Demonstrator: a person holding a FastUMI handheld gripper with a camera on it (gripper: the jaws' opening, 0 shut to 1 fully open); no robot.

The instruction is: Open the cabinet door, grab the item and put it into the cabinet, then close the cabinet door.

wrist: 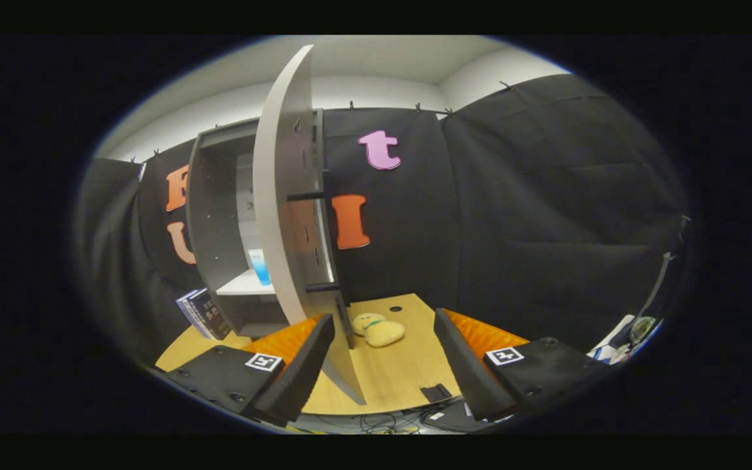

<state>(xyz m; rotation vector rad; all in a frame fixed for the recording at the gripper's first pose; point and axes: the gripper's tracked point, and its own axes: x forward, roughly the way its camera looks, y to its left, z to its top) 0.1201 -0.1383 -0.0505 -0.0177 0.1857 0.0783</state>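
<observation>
1. Farthest left, some dark-covered books [203, 313] lean against the outer side of the cabinet [219, 222] on the wooden table [395, 378].
2. The grey cabinet stands open; on its white shelf I see a blue bottle [259, 266].
3. Its door [279, 215] is swung out towards me, edge-on, and its lower corner comes down between my fingers, nearer the left one.
4. My gripper [382, 365] is spread wide and holds nothing.
5. The yellow plush toy [378, 329] lies on the table just beyond the fingers, right of the door's edge and outside the cabinet.
</observation>
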